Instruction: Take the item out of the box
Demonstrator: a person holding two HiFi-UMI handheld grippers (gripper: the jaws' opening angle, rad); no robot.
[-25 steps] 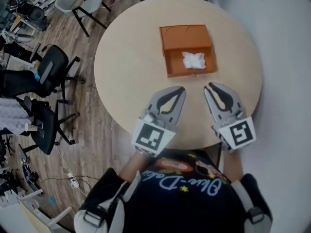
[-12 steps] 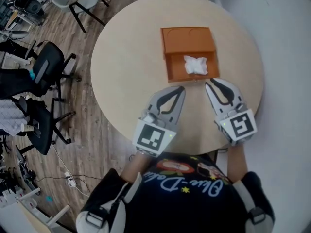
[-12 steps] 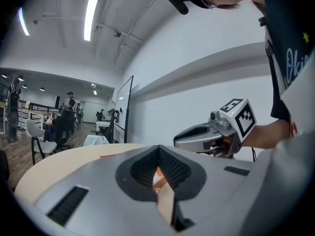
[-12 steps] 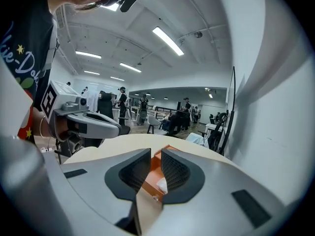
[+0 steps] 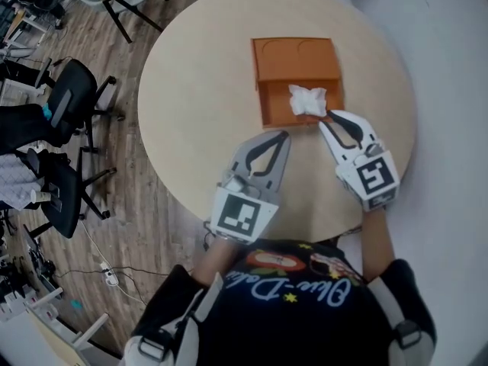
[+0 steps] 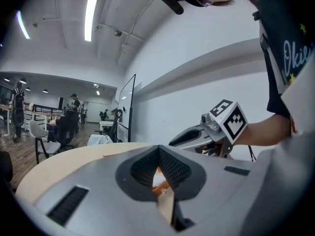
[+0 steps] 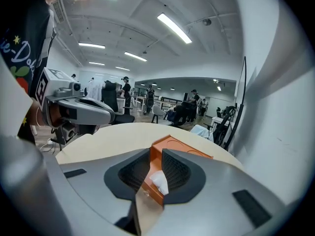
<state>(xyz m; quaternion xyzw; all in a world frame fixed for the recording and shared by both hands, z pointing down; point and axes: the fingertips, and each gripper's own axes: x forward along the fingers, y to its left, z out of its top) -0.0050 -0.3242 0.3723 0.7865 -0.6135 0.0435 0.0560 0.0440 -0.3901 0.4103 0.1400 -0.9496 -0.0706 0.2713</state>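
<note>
An orange box [image 5: 296, 61] lies on the round table, its drawer pulled out toward me. A crumpled white item [image 5: 306, 99] lies in the drawer. My right gripper [image 5: 329, 117] is shut and empty, its tip at the drawer's front right corner, just short of the white item. My left gripper [image 5: 284, 136] is shut and empty, a little nearer me than the drawer front and left of the right one. In the right gripper view the box [image 7: 180, 149] and the white item [image 7: 159, 180] show straight ahead past the shut gripper [image 7: 156, 154]. The left gripper view shows only a sliver of orange box [image 6: 159, 173].
The beige round table [image 5: 198, 105] has its near edge just behind both grippers. Black office chairs [image 5: 72, 101] stand on the wood floor at the left. A pale floor or wall runs along the right. People stand far off in the room.
My right gripper has moved forward and up to the drawer's front corner. The left gripper has stayed nearly still. The white item has not moved.
</note>
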